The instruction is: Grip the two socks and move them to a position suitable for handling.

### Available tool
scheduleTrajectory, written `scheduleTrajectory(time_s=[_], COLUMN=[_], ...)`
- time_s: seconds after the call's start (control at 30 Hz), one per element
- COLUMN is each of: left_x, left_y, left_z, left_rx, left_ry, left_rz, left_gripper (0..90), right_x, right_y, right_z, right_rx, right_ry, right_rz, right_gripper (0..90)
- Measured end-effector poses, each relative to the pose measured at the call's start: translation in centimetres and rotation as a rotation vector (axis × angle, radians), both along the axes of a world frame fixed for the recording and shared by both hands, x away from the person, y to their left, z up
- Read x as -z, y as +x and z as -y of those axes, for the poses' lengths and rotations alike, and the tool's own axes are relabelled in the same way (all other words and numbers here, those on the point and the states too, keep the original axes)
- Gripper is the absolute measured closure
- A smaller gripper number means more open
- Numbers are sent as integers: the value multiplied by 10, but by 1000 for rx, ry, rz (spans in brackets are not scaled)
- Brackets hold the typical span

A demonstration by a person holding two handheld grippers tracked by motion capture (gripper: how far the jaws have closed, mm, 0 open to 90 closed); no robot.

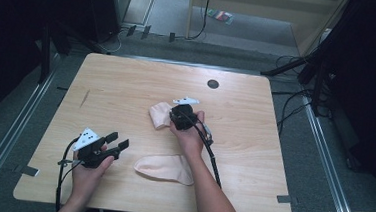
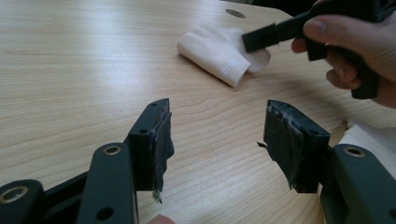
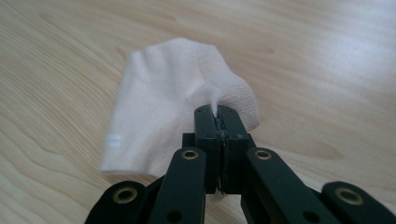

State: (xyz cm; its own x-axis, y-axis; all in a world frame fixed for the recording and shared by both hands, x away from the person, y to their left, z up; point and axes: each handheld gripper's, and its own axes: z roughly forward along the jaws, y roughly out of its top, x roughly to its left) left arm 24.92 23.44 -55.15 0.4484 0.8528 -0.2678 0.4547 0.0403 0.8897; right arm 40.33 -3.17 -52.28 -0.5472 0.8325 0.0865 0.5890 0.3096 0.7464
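Observation:
Two pale pink socks lie on the wooden table (image 1: 127, 81). The folded sock (image 1: 159, 114) (image 3: 159, 112) (image 2: 215, 53) sits near the table's middle, and my right gripper (image 1: 175, 116) (image 3: 217, 114) is shut on its edge, pinching a fold of cloth. The other sock (image 1: 165, 167) lies flat nearer the front edge, under the right forearm; its white corner (image 2: 373, 140) shows in the left gripper view. My left gripper (image 1: 118, 140) (image 2: 217, 135) is held open low over bare wood at the front left, nothing between its jaws.
A dark round cable hole (image 1: 212, 83) (image 2: 235, 13) sits near the table's far edge. Cables, stands and dark equipment surround the table on the floor. A wooden cabinet (image 1: 263, 11) stands behind.

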Motion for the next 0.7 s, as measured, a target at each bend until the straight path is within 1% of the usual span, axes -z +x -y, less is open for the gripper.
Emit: scheduleTrajectory(time_s=[0.07, 0.17, 0.2, 0.23, 0.33, 0.37, 0.5, 0.53, 0.57, 0.6, 0.63, 0.7], left_x=[0, 0, 0, 0, 0, 0, 0, 0, 0, 0, 0, 0], left_y=[0, 0, 0, 0, 0, 0, -1, -1, -1, -1, -1, -1], left_z=[0, 0, 0, 0, 0, 0, 0, 0, 0, 0, 0, 0], left_rx=[-2, -1, -1, -2, -1, 1, 4, 6, 6, 6, 6, 4], left_ry=[0, 1, 1, 0, -3, -2, 2, 3, 4, 3, 2, -1], left_rz=[0, -1, -1, 0, 2, 1, 9, 11, 12, 12, 11, 12], left_gripper=[423, 424, 424, 424, 423, 423, 423, 423, 423, 423, 423, 423], right_x=[-11, -28, -28, -40, -54, -59, -78, -81, -84, -86, -85, -79], right_y=[-4, -10, -10, -16, -22, -24, -35, -37, -39, -41, -42, -41], right_z=[-2, -7, -7, -13, -20, -23, -28, -27, -26, -25, -23, -16], right_rx=[0, -22, -22, -38, -66, -82, -138, -156, -161, -163, -170, -178], right_ry=[17, 26, 26, 34, 57, 70, 172, 203, 221, 227, 221, 211], right_rz=[19, 49, 49, 69, 91, 102, 118, 117, 115, 118, 123, 112], right_gripper=[893, 893, 893, 893, 893, 893, 893, 892, 893, 892, 892, 892])
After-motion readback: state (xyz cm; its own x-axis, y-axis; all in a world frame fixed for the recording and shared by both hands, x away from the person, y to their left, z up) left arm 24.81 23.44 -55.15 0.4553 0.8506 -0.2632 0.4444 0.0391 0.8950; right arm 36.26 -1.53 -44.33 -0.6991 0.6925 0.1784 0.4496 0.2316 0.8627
